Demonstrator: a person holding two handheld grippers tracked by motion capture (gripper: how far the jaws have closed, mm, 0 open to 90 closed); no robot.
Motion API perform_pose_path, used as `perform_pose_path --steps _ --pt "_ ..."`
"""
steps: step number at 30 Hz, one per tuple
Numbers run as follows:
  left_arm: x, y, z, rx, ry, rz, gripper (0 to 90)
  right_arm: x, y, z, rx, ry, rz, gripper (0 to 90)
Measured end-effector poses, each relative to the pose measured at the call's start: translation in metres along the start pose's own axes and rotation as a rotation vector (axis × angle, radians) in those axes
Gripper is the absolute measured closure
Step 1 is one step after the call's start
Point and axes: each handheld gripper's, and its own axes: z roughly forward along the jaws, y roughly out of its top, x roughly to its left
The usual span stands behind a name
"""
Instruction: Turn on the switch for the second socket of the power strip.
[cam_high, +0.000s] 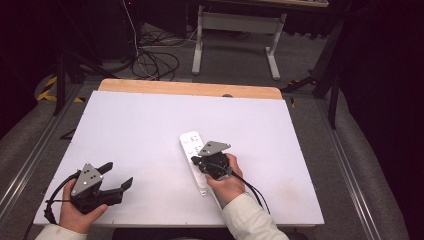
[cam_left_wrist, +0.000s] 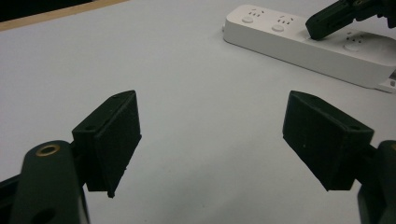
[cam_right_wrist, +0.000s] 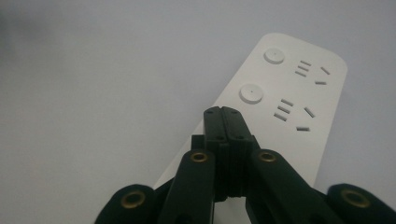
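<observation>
A rigid, light, smooth-sided power strip (cam_high: 194, 159) lies on the desk (cam_high: 140, 130). The clenched right tool (cam_right_wrist: 222, 114) is held over its buttons; the released left tool (cam_left_wrist: 210, 140) sits well apart. It is best gripped across its narrow width.

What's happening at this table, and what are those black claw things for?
A person is working with a handheld gripper in each hand. The right gripper, jaws closed together, is poised over a white power strip on the white table, near its round buttons, as if to press one. The left gripper waits off to the side, jaws wide open and holding nothing.
</observation>
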Motion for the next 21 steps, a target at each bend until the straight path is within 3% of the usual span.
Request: perform_pose_path --steps 11,13,17,21 --pt "-0.0001 0.0001 -0.0001 0.000 0.004 0.003 19.6 0.0026 0.0011 0.0009 0.010 -0.020 -0.017 90.0" --pt "0.0000 0.0001 -0.0001 0.000 0.004 0.003 19.6 0.0016 0.0010 0.0004 0.013 -0.055 -0.026 90.0" --pt "0.0002 0.0001 0.0003 0.001 0.003 0.005 19.6 -0.0027 -0.0009 -0.0002 0.002 -0.025 0.000 90.0" --pt "-0.0002 0.0001 0.0003 0.005 0.002 0.004 19.6 0.0021 -0.0002 0.0002 0.007 -0.057 -0.033 90.0"
